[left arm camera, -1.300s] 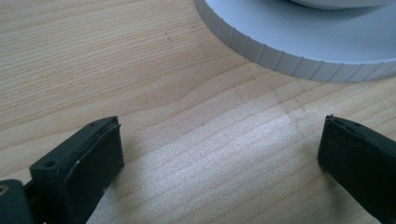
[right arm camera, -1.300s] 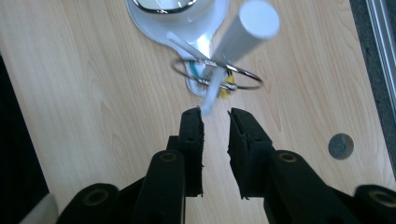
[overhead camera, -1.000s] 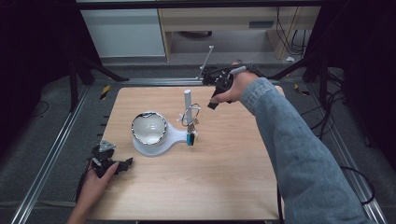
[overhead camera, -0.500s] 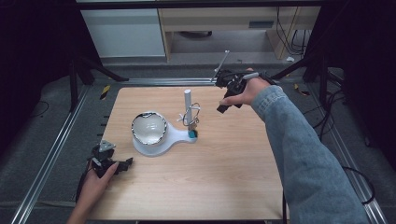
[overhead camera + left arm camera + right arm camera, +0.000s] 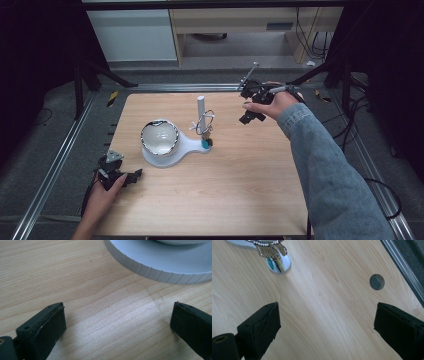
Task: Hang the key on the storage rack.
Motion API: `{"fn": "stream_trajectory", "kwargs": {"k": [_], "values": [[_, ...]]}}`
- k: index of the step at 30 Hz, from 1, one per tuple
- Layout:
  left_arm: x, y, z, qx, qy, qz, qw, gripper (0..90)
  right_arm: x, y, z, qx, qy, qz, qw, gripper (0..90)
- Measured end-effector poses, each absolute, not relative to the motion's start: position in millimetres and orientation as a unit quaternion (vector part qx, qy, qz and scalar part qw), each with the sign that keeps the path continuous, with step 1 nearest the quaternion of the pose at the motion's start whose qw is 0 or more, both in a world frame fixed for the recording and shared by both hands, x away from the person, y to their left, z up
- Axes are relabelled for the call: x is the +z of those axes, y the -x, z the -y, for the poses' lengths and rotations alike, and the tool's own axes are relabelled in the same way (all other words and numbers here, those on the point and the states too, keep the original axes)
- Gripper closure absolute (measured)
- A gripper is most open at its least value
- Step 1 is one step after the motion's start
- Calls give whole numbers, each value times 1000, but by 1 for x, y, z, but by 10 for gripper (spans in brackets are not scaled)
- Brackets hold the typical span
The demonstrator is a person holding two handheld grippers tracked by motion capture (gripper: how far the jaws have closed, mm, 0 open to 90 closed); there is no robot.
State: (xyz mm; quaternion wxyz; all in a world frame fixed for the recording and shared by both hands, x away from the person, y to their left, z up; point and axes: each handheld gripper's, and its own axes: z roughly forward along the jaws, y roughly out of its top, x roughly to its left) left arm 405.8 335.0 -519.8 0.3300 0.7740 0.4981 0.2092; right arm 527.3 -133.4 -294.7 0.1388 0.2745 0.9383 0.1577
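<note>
A white stand (image 5: 186,146) sits mid-table, holding a shiny metal bowl (image 5: 159,136) and an upright white post (image 5: 201,106). A bunch of keys on a ring (image 5: 205,124) hangs from the stand's small hook, with a blue tag (image 5: 204,144) at its foot. My right gripper (image 5: 248,106) hovers open to the right of the stand, apart from it. In the right gripper view its jaws (image 5: 327,325) are wide apart over bare wood, and the keys (image 5: 270,250) show at the top. My left gripper (image 5: 122,177) rests open at the front left. Its jaws (image 5: 117,322) face the stand's ribbed base (image 5: 155,270).
The wooden table (image 5: 240,180) has a round hole (image 5: 377,281) near its edge. Metal rails (image 5: 55,165) run along both sides, and a slim metal rod (image 5: 248,76) stands behind the right hand. Cabinets and cables lie beyond the far edge.
My right gripper has drawn back to the right, away from the stand and the hanging keys. The left gripper has stayed where it was.
</note>
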Motion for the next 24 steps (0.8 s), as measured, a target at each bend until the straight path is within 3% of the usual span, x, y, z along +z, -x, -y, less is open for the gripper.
{"fn": "stream_trajectory", "kwargs": {"k": [12, 24], "values": [[-520, -406, -335, 209, -773, -499, 331, 0, -314, -523, 163, 164, -306, -925, 155, 93], [-520, -406, -335, 209, -773, -499, 331, 0, -340, -512, 195, 193, -335, -900, 200, 111]]}}
